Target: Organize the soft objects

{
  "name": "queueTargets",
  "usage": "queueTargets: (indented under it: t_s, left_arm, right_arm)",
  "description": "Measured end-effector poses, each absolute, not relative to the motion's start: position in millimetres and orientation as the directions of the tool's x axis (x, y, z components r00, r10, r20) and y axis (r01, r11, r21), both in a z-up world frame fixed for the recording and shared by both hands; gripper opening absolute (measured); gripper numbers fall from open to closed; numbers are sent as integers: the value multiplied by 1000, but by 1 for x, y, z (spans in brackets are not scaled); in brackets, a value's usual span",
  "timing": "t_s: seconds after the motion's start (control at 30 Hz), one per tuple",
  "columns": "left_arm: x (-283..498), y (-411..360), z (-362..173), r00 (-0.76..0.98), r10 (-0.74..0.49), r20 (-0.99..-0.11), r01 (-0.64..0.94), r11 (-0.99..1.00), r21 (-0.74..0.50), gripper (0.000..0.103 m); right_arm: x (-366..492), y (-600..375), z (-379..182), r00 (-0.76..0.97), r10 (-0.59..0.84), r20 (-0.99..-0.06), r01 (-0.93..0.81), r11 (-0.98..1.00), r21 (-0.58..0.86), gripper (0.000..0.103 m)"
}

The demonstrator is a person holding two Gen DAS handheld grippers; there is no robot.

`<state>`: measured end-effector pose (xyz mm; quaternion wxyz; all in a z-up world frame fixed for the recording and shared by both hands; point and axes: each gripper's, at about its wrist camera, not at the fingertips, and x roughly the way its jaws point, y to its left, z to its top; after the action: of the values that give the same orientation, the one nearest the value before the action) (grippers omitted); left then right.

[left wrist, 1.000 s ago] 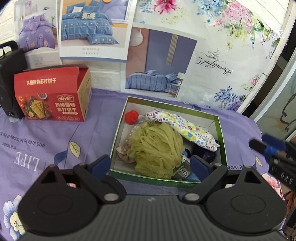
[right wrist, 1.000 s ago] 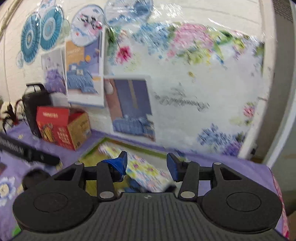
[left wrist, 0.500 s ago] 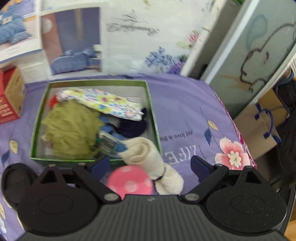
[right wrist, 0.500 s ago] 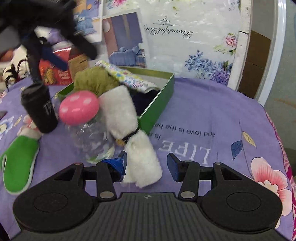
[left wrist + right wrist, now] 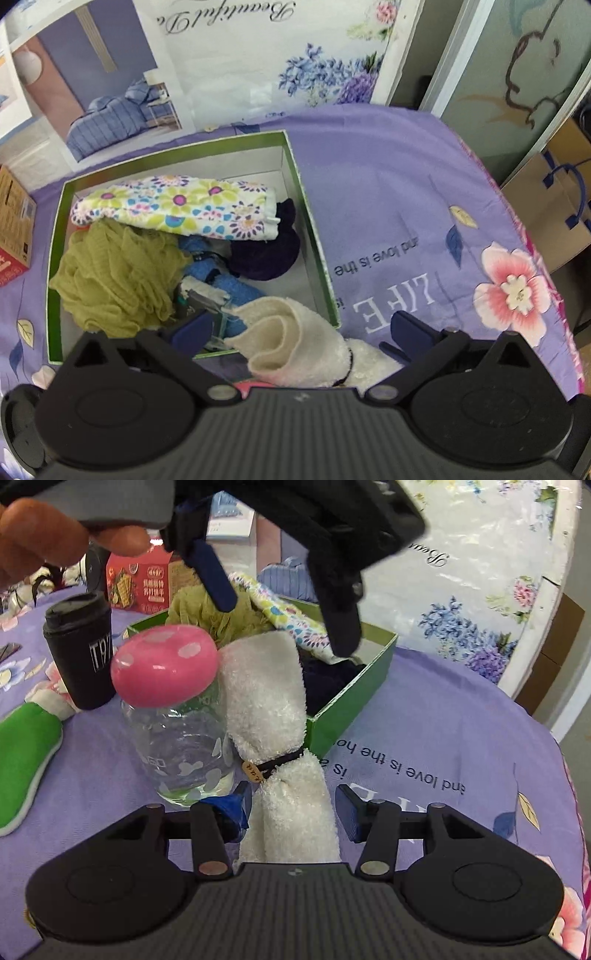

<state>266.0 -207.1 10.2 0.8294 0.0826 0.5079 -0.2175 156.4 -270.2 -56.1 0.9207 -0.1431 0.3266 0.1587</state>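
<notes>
The white towel is rolled and tied at its middle with a black band bearing a small tag. It leans against the near corner of the green box, its upper end over the rim and its lower end on the purple tablecloth.

The right gripper straddles the lower end of the towel. The blue left pad touches or nearly touches the fabric; the right pad stands apart from it, so the jaws are part-way spread and do not clamp the towel.

The left gripper hangs above the upper end of the towel. Its jaws have just been opening and stand fully spread, one finger over the box interior and one over the tablecloth. The towel lies between them, ungripped. In the right wrist view a hand holds this gripper from above.

The box contains a flowered cloth, a green mesh bundle, a blue cloth and a dark purple cloth.

Just beside the towel stands a clear glass jar with a pink spotted lid. A black cup stands beyond it, a green mitt lies to the left, and a red carton sits behind.
</notes>
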Motion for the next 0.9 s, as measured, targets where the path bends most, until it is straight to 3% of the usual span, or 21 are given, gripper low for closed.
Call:
queueTargets:
  t_s: [0.1,0.17,0.23,0.3,0.4,0.5,0.6,0.9]
  left_arm:
    - [273,-208,2,375,-259,-890,456,887,-66,101]
    - [277,-206,-2,359,-254,-898,463,884,-65,93]
    - [283,-202,-4,329,-268,-906,466,880,-91,67]
    - [288,-199,-9,276,-282,-919,465,876,-129,53]
    - [294,-190,-12,246,-314,-917,440,879,-183,43]
    - [292,-185,-7,251,-343,-905,434,876,-212,30]
    - [284,-185,4,275,-368,-888,454,864,-217,26]
    - [305,-157,68,421,-453,-786,419,866,-274,26]
  right_arm:
    - [168,-269,-65,716,202,-669,-391,909,-144,35]
    - [172,-269,-71,708,206,-675,-388,912,-129,35]
    - [175,-267,-75,698,201,-687,-386,914,-126,36]
    - [176,-266,-77,702,197,-684,-387,912,-135,37]
    - [179,-267,-78,701,200,-684,-377,918,-118,36]
    - [175,-276,-73,718,227,-658,-338,940,-44,22]
    - [168,-274,-62,745,202,-635,-326,942,-82,14]
    - [204,-267,6,825,149,-545,-317,920,-229,15]
